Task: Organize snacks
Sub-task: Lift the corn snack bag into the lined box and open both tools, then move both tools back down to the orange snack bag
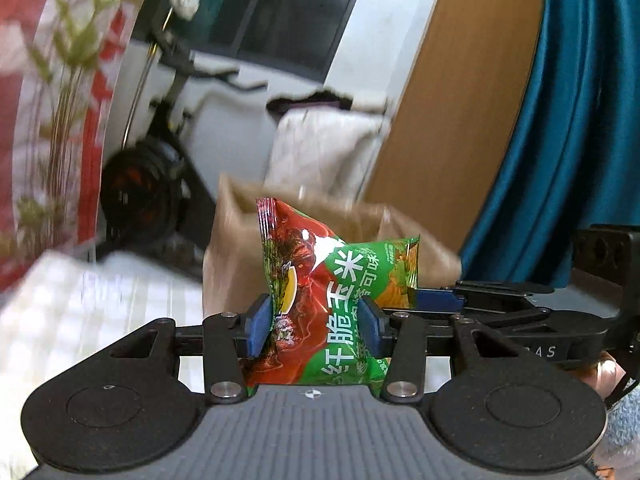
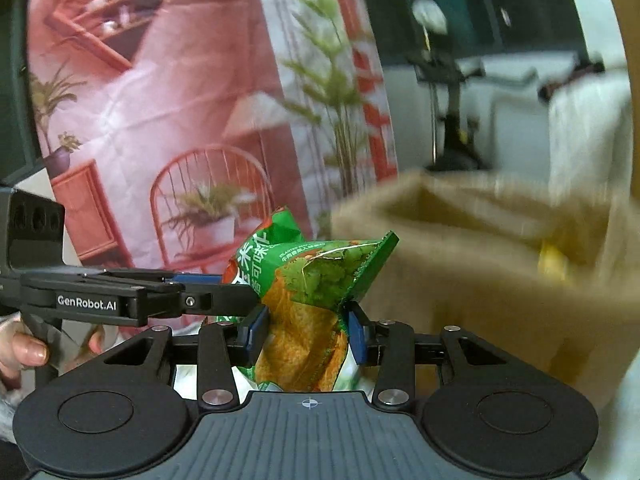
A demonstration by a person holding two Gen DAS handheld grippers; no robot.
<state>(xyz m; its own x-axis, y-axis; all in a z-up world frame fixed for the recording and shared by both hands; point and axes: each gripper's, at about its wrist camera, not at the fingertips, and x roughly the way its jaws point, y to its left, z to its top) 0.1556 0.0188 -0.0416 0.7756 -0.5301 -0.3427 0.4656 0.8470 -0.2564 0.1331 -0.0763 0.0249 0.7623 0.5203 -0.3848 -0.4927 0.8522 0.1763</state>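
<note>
One green and red snack bag (image 1: 320, 272) hangs in the air, held by both grippers. In the left wrist view my left gripper (image 1: 316, 320) is shut on its red half, the blue pads pressing both sides. My right gripper (image 1: 436, 298) reaches in from the right and pinches the bag's green end. In the right wrist view my right gripper (image 2: 306, 332) is shut on the snack bag (image 2: 316, 280) at its orange and green part, and my left gripper (image 2: 228, 290) comes in from the left. An open brown paper bag (image 2: 460, 280) stands just behind, at right.
The brown paper bag (image 1: 232, 240) holds something yellow (image 2: 554, 264). A white checked cloth (image 1: 80, 312) covers the table at left. Behind are a printed backdrop (image 2: 160, 100), a black stand (image 1: 140, 188), a white draped object (image 1: 320, 148) and a blue curtain (image 1: 560, 120). A hand (image 2: 28, 352) grips the left handle.
</note>
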